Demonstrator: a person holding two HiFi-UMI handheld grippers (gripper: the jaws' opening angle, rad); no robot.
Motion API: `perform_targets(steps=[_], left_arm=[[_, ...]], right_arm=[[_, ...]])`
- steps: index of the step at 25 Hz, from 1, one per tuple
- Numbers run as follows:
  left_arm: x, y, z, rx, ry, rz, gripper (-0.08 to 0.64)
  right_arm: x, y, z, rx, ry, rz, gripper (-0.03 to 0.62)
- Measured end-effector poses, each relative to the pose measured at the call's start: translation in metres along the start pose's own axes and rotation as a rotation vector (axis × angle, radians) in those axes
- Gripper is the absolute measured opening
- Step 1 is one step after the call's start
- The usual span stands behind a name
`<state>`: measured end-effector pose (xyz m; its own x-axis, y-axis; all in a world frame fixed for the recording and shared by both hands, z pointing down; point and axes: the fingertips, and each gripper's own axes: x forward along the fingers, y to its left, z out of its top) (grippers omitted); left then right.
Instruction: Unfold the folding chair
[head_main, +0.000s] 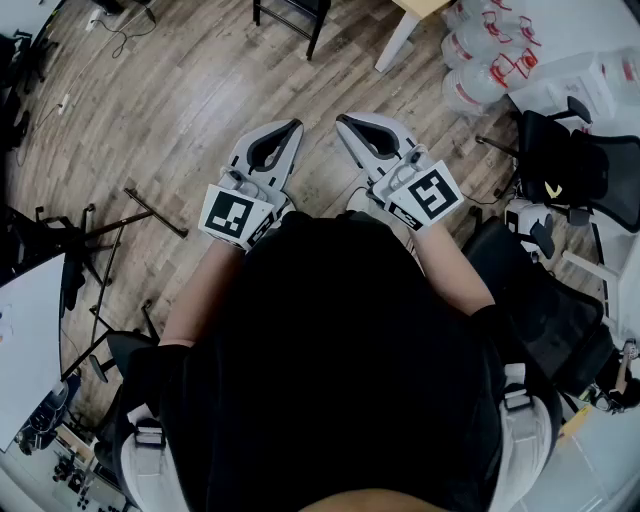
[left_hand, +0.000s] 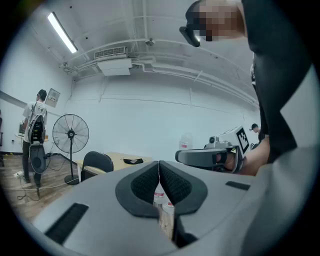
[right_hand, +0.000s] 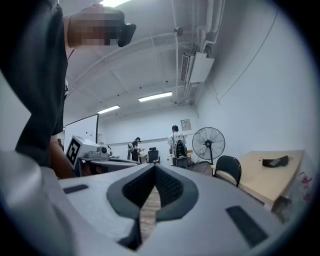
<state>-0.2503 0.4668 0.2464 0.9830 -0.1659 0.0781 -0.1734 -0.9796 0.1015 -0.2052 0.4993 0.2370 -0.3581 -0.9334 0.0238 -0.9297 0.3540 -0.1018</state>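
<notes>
**Nowhere near the chair: both grippers closed on nothing**

Up front, the person in a black top holds the two grippers out side by side at about waist height, both pointing level across the room. The left gripper (head_main: 296, 124) (left_hand: 159, 164) has its jaws pressed together at the tips, and nothing is caught between the dark ribbed pads (left_hand: 145, 182). The right gripper (head_main: 341, 119) (right_hand: 154, 166) is the same, with tips meeting and nothing in them. They are close to each other but not touching, the marker cubes sitting back by the person's hands.

The black chair (head_main: 291, 12) (left_hand: 96, 163) (right_hand: 229, 169) stands across the wooden floor (head_main: 200, 120), well apart from both grippers and just beside a tan table (left_hand: 123, 159) (right_hand: 265, 175). It is upright, with a rounded back. From where I stand I cannot tell whether it is fully opened, or whether it is the folding kind. Neither gripper touches it.

A pedestal fan (left_hand: 70, 134) (right_hand: 208, 143) stands near the chair, and another person (left_hand: 33, 131) (right_hand: 176, 142) stands beyond it by the far wall. Large water bottles (head_main: 478, 62) are grouped to the holder's right, near a black office chair (head_main: 580, 170). On the left, dark tripod stands (head_main: 75, 240) lie spread on the floor.
</notes>
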Motion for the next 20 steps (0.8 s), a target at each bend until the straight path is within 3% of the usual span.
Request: perform_targets(steps=[9, 15, 20], left_arm=[[0.013, -0.019, 0.002, 0.004, -0.006, 0.037, 0.003], [0.020, -0.021, 0.001, 0.012, 0.001, 0.068, 0.081], [0.030, -0.025, 0.001, 0.027, 0.003, 0.087, 0.127]], right_arm=[[-0.019, -0.013, 0.003, -0.015, -0.006, 0.020, 0.002], [-0.029, -0.029, 0.006, -0.011, -0.018, -0.004, 0.008], [-0.044, -0.047, 0.008, 0.006, -0.028, -0.020, 0.051]])
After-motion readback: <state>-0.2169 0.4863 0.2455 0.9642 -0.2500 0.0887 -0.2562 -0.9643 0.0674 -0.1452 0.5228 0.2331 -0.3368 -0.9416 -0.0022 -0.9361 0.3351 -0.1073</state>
